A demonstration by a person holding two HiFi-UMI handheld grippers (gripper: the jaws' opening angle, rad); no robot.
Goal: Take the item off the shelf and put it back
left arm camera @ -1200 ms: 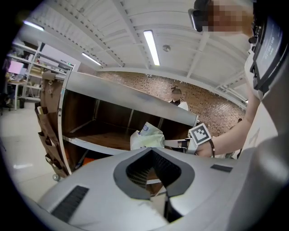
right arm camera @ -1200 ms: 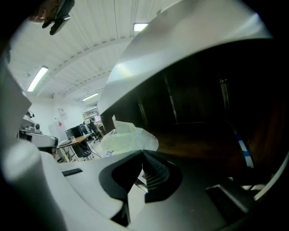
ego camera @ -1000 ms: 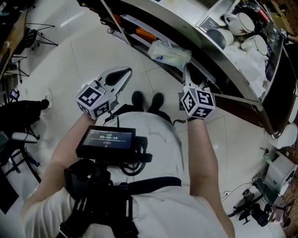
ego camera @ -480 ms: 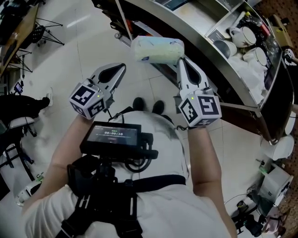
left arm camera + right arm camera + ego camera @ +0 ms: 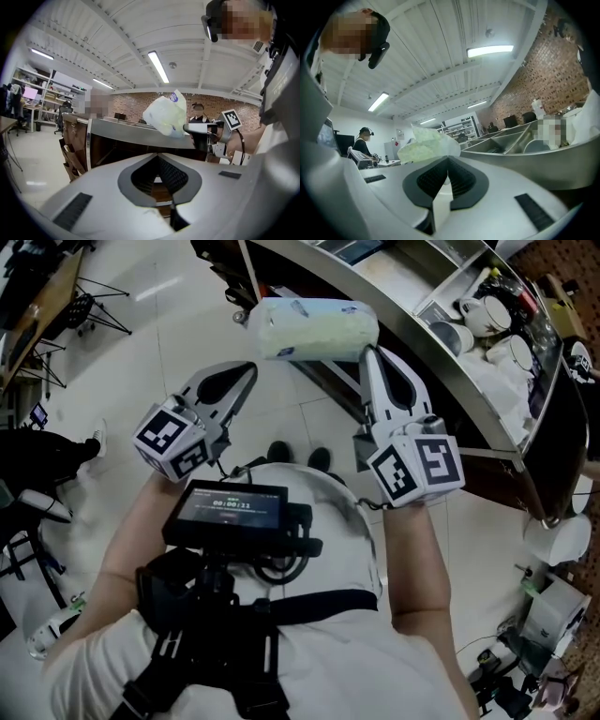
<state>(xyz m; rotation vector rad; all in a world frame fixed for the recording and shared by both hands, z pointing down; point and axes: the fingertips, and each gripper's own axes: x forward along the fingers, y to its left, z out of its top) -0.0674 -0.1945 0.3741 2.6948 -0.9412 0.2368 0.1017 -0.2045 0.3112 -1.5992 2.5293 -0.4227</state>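
Pinching a soft pale-green tissue pack (image 5: pixel 314 329) by its right end with the right gripper (image 5: pixel 368 351), squeezing the jaws tight onto the wrapper. Holding it up in the air, off the shelf (image 5: pixel 441 357), well above the white floor (image 5: pixel 169 343) and just left of the shelf's curved metal edge. Getting the same story from the right gripper view: biting a crumpled bit of the pack (image 5: pixel 423 144) right at the jaw tips. Hovering the left gripper (image 5: pixel 249 371) near the pack's left end, a bit below it and not touching, pressing its jaws together on nothing at all. Spotting some white cups (image 5: pixel 487 296) sitting in a far-right shelf compartment. Also wearing a small screen (image 5: pixel 228 512) strapped on the chest, near side.
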